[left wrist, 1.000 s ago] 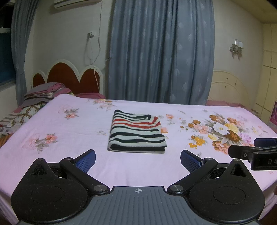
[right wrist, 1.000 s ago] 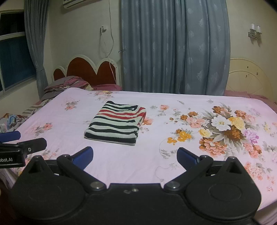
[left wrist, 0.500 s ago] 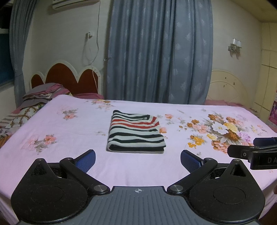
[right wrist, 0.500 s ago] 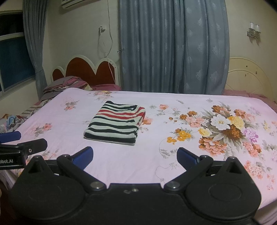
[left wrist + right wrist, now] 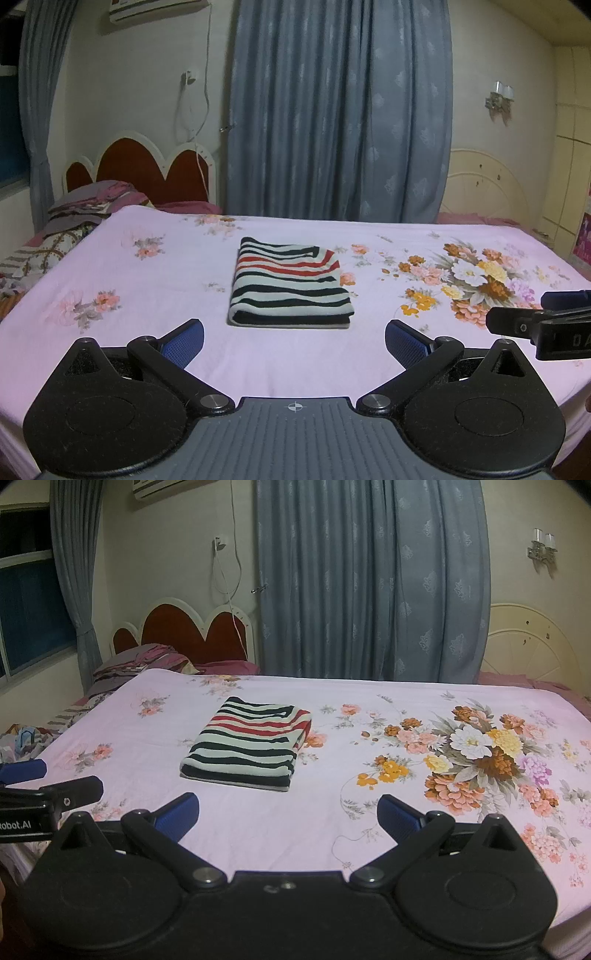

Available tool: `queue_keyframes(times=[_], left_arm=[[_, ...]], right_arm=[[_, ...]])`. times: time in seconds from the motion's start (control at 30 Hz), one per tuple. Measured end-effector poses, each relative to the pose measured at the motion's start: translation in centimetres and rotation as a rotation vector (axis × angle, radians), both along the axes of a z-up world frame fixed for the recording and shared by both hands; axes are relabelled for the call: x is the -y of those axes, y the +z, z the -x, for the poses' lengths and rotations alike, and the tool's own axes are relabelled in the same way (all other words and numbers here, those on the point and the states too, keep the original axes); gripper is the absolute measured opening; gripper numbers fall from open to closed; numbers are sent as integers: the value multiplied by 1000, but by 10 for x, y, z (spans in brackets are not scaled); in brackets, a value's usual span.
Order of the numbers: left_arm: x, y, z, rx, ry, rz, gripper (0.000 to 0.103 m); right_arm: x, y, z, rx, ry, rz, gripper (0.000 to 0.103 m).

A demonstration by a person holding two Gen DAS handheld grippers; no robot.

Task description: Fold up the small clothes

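Nearest the lens in each wrist view, the left gripper [image 5: 293, 341] and the right gripper [image 5: 288, 814] both hover over the near edge of the bed with jaws spread wide and nothing between their blue pads [image 5: 183, 341]. Each tool also shows at the edge of the other's view: in the right wrist view the left one carries white lettering that reads "obot.AI", cut off at the frame edge, and in the left wrist view the right one shows only the letters "DA". Beyond the fingers lies a pink bedsheet [image 5: 155, 295] printed with flowers, the largest bouquet on its right half. The striped garment [image 5: 290, 284], in black, white and red bands, rests on the sheet folded into a neat rectangle, near the middle and well apart from both grippers. Farther back stand a red headboard [image 5: 147, 166] with a white scalloped border, rumpled bedding [image 5: 85, 210] beside it, and blue-grey curtains [image 5: 340, 110] against the wall.
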State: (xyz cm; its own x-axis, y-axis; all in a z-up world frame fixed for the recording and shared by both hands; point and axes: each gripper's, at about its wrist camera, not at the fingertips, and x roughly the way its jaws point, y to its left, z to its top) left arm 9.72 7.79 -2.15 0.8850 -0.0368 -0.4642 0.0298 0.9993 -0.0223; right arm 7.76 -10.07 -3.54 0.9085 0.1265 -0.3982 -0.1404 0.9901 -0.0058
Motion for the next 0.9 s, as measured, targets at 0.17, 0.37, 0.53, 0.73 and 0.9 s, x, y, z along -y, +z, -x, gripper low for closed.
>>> queue_keyframes(times=[0.17,0.37,0.53,0.73,0.9], left_arm=[[-2,1,-2,1,-4,-2,103],[-2,1,-2,1,-6,-4,103],[-2,3,-4,3,-13,-9,103],[-3,4,-6,5,-23,-13,103],[-4,4,-7,4,-26,-13,103]], right_arm=[[2,1,0,2,1,0,102],[1,2,0,2,0,1,102],[3,3,0,4,0,-2,102],[3,3,0,5,1,-2,102],[2,3,0,5,1,-1,102]])
